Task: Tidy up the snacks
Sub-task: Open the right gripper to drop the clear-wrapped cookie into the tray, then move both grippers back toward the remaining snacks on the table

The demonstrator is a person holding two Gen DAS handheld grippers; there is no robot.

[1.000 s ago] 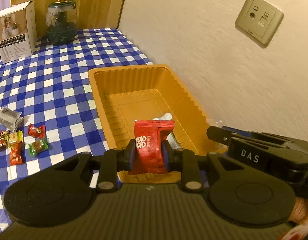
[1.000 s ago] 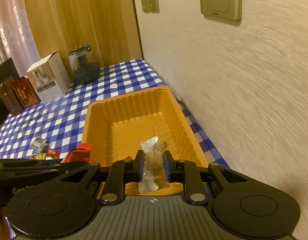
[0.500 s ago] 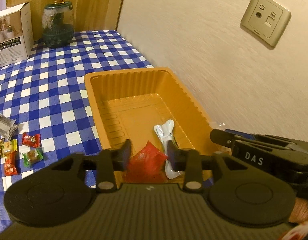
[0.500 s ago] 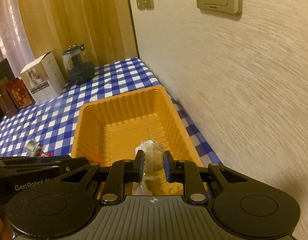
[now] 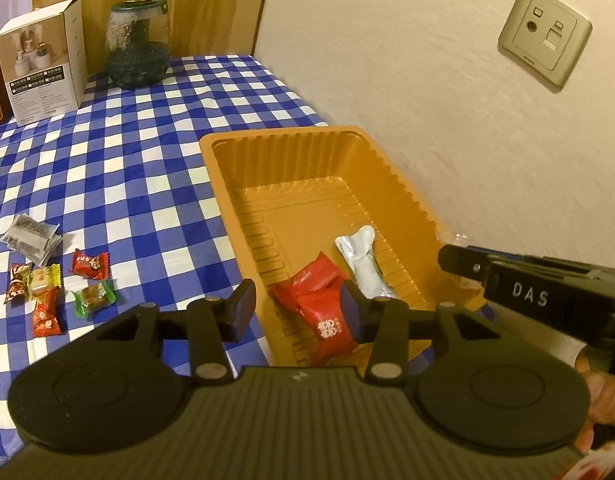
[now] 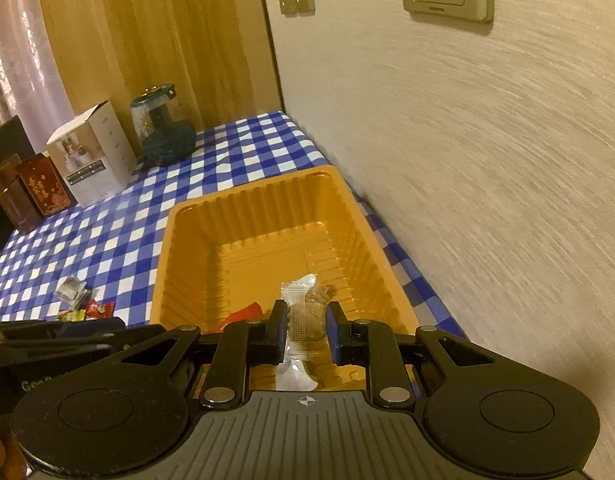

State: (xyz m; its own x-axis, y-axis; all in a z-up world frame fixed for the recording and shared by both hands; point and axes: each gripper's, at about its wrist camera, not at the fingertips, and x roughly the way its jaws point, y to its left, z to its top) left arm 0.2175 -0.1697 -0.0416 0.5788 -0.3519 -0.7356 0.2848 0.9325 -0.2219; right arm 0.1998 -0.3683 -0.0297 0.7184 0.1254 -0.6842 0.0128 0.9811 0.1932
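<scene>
An orange plastic tray (image 5: pixel 307 152) stands on the blue checked cloth beside the wall. My left gripper (image 5: pixel 297 306) hangs open over the tray's near end, nothing between its pads. Below it in the tray lie a red snack packet (image 5: pixel 319 296) and a white packet (image 5: pixel 363 260). My right gripper (image 6: pixel 307 320) is shut on a clear-wrapped snack (image 6: pixel 305 312), held upright above the tray (image 6: pixel 247 196). The red packet (image 6: pixel 243 314) shows just left of it. Several small wrapped candies (image 5: pixel 55 288) and grey sachets (image 5: pixel 31 236) lie on the cloth left of the tray.
At the far end of the table are a white carton (image 5: pixel 43 64), a dark-based glass jar (image 5: pixel 137 40) and red tins (image 6: pixel 39 188). A textured wall with sockets (image 5: pixel 543 36) runs close along the tray's right side. The right tool's black body (image 5: pixel 539 296) crosses at right.
My left gripper opened and let go of the red packet, which fell into the tray beside the white packet. My right gripper kept its hold on the clear snack.
</scene>
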